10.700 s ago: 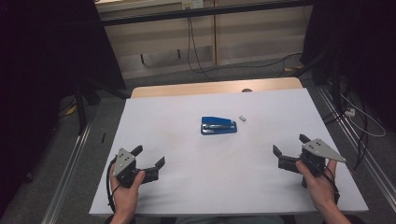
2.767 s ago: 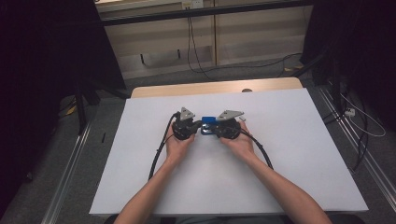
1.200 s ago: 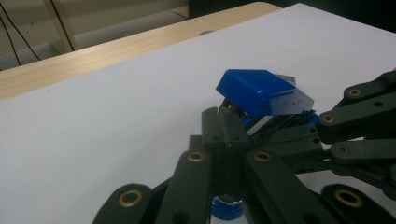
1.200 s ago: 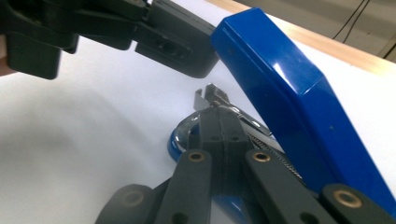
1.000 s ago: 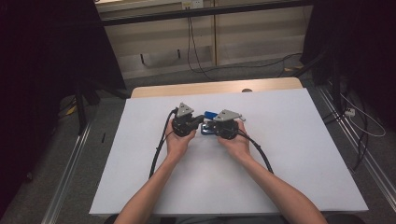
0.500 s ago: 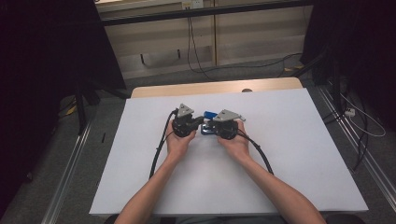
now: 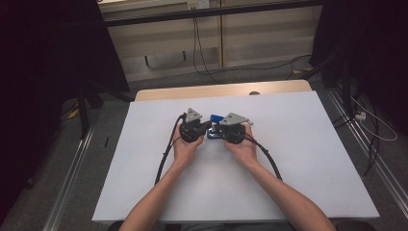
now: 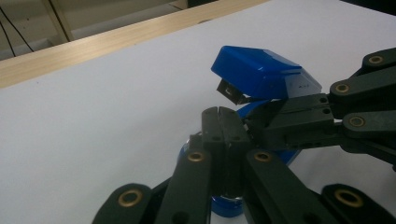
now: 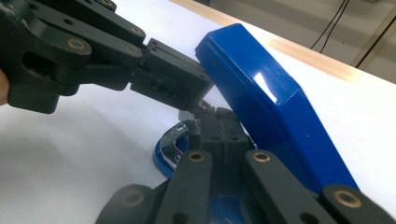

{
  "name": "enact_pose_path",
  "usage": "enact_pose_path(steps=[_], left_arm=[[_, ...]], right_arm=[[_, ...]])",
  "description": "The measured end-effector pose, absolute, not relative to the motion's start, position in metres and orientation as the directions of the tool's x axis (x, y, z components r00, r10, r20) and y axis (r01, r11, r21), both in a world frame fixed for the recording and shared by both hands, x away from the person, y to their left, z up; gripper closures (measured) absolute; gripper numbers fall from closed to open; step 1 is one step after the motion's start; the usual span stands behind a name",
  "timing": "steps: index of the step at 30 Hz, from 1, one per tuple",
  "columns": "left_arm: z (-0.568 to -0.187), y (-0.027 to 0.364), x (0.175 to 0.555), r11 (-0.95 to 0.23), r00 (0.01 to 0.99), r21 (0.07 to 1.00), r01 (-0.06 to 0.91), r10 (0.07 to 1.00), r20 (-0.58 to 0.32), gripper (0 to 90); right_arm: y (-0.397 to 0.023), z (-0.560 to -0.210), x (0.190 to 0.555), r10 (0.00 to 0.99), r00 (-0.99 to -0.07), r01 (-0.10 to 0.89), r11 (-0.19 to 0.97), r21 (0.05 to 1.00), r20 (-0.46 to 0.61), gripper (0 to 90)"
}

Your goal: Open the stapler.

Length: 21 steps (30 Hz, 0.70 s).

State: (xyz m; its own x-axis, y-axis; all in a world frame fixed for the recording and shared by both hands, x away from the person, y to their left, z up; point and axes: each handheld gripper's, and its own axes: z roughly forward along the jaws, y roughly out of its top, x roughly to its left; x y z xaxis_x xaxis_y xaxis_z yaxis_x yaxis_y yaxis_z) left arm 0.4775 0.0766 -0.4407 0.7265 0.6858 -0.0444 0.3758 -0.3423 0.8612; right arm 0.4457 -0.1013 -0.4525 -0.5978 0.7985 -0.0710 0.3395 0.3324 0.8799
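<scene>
The blue stapler (image 7: 215,126) lies mid-surface, lid hinged up toward twelve o'clock. Both hand-held grippers, left (image 7: 204,127) and right (image 7: 217,130), are fully closed, pressing its base. It looks rigid, glossy and slippery; better held across the base sides.

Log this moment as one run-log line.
stapler: blue, lid raised, on white table | left gripper: jaws shut, at stapler base | right gripper: jaws shut, under lid | hands: both at table centre
</scene>
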Motion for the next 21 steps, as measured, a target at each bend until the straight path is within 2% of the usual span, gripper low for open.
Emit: enact_pose_path(steps=[12, 21], left_arm=[[-0.4457, 0.0763, 0.4780, -0.366, 0.727, 0.850, 0.378, 0.687, -0.027, 90.0], [-0.4476, 0.0780, 0.4797, -0.355, 0.728, 0.849, 0.392, 0.684, -0.051, 90.0]], right_arm=[[-0.1011, -0.4522, 0.4461, 0.808, -0.585, 0.335, 0.319, 0.887, -0.070, 90.0], [-0.0964, -0.4519, 0.4478, 0.808, -0.584, 0.323, 0.321, 0.890, -0.079, 90.0]])
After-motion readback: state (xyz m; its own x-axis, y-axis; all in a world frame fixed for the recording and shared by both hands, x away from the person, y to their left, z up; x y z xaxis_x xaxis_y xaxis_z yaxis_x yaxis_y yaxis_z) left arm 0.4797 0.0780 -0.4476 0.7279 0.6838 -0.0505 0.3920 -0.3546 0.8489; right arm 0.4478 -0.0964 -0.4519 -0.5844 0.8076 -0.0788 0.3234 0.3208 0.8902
